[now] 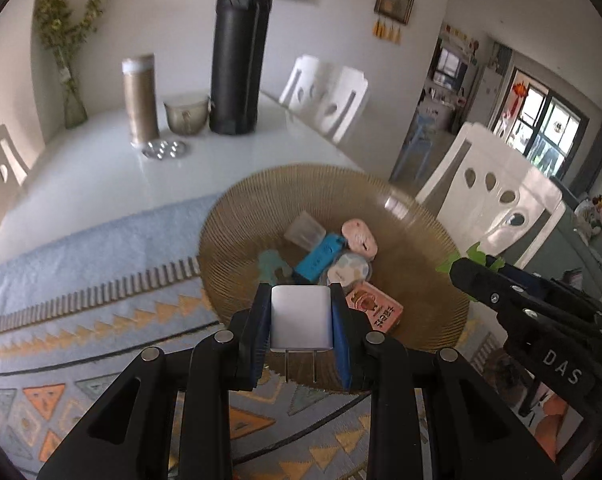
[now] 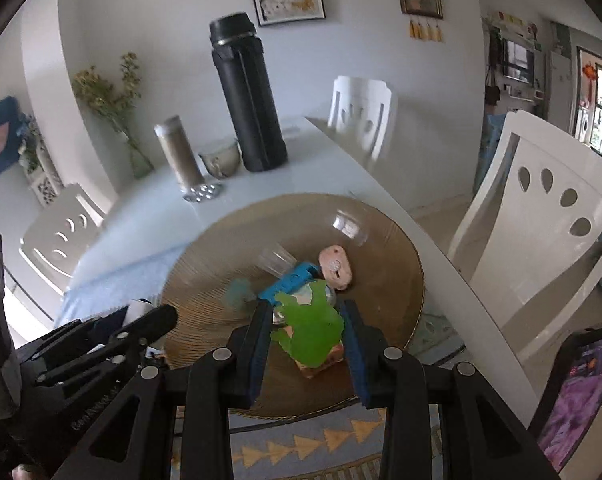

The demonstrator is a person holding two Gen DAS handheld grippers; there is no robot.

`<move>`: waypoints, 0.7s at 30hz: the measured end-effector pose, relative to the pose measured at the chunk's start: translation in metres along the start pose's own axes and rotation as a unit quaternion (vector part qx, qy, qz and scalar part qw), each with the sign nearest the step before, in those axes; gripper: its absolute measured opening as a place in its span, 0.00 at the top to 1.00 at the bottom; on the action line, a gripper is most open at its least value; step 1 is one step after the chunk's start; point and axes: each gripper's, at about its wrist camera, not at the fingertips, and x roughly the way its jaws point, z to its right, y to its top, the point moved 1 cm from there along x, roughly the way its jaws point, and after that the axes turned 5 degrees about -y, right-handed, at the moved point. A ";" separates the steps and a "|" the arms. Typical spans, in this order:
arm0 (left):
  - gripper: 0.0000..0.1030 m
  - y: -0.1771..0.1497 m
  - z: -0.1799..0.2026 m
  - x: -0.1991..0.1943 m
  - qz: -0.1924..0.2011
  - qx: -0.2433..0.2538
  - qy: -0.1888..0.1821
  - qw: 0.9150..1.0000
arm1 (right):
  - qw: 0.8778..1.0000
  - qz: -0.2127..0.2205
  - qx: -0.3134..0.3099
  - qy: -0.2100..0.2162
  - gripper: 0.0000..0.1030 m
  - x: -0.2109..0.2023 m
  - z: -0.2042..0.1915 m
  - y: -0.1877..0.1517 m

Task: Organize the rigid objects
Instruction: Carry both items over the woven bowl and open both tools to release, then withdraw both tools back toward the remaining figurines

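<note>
Left wrist: jaws clamp white charger (image 1: 301,317) above bowl (image 1: 421,232).

You have two grippers (image 1: 301,312) (image 2: 307,332), one white charger (image 1: 301,316), one green toy (image 2: 311,330), one amber bowl (image 1: 413,236) with six small items, one black flask (image 1: 239,64), three white chairs (image 1: 497,200) visible.

Bowl (image 1: 261,200) rim side bare, middle crowded with trinkets, flask (image 1: 239,60) standing well behind.
</note>
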 end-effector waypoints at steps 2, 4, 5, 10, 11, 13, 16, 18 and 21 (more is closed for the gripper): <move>0.76 -0.001 -0.001 0.006 -0.008 -0.006 -0.005 1.000 | 1.000 -0.001 0.001 -0.015 0.67 0.006 0.003 0.002; 0.72 0.000 0.001 0.008 -0.011 -0.006 -0.011 1.000 | 0.999 0.000 -0.001 -0.034 0.67 0.007 0.006 0.005; 0.58 0.001 0.001 0.008 -0.015 -0.006 -0.013 1.000 | 0.999 0.000 -0.005 -0.049 0.66 0.007 0.005 0.006; 0.44 0.005 -0.002 -0.013 -0.003 -0.015 -0.013 1.000 | 0.996 0.029 -0.020 -0.077 0.36 -0.009 0.000 0.017; 0.44 0.004 -0.005 -0.026 0.007 -0.017 -0.013 1.000 | 0.996 0.041 -0.022 -0.071 0.36 -0.018 -0.001 0.017; 0.44 0.003 -0.010 -0.043 0.020 -0.021 -0.015 0.999 | 0.996 0.056 -0.031 -0.064 0.36 -0.034 -0.006 0.016; 0.44 -0.004 -0.018 -0.081 0.050 -0.025 -0.002 0.998 | 0.997 0.053 -0.039 -0.044 0.36 -0.051 -0.015 0.007; 0.44 -0.014 -0.022 -0.109 0.068 -0.027 0.011 0.997 | 0.998 0.048 -0.044 -0.015 0.36 -0.062 -0.024 -0.002; 0.34 -0.037 -0.034 -0.151 0.091 -0.039 0.036 0.994 | 0.997 0.045 -0.066 0.018 0.35 -0.077 -0.044 -0.021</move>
